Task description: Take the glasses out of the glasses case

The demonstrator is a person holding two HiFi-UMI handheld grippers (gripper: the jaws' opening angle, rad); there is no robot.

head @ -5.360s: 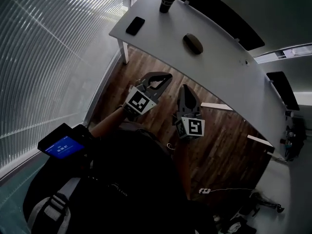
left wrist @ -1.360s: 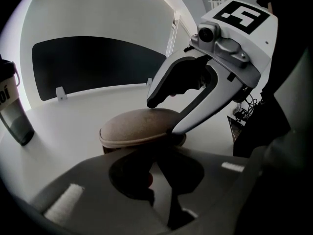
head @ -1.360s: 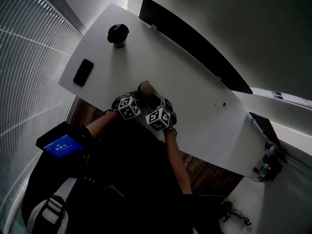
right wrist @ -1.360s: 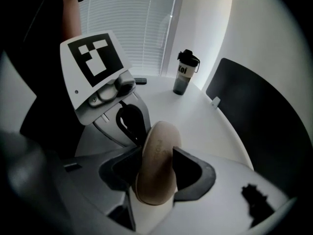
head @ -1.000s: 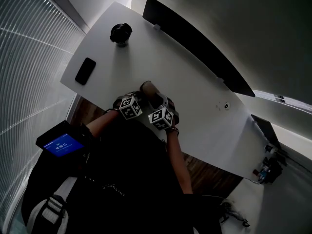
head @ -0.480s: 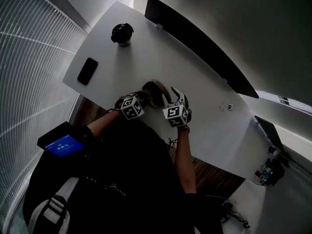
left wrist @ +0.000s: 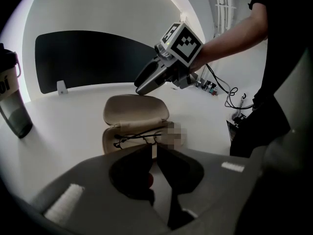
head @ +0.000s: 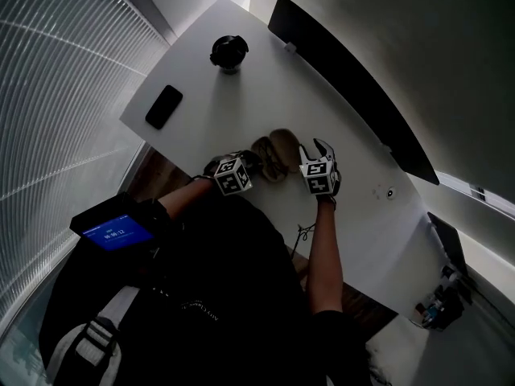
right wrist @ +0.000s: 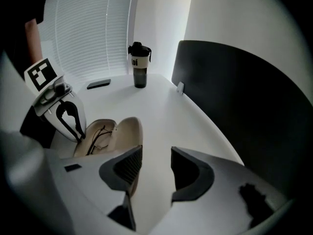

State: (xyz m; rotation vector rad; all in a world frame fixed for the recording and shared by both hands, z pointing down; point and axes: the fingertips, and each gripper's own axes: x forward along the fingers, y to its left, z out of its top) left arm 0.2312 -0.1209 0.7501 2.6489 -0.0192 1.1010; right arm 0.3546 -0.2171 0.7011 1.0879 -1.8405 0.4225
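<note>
A beige glasses case (head: 273,153) lies open on the white table (head: 217,111), its lid (left wrist: 135,109) folded back. Thin dark-framed glasses (left wrist: 139,136) lie in the base (right wrist: 93,138). My left gripper (head: 254,162) is at the case's near edge, its jaws (left wrist: 153,150) closed on the rim of the base. In the right gripper view its tips touch that rim. My right gripper (head: 319,145) hovers just right of the lid, apart from it. It is open (right wrist: 156,154) with nothing between the jaws.
A dark drinking bottle (head: 229,53) stands at the far left of the table, a black phone (head: 164,106) near the left edge. A long black divider screen (head: 346,79) runs along the back edge. A small round grommet (head: 389,192) sits right of the grippers.
A second ago both grippers were together at the closed case. Since then the lid has swung open and my right gripper has drawn off to the right. My left gripper has stayed at the case.
</note>
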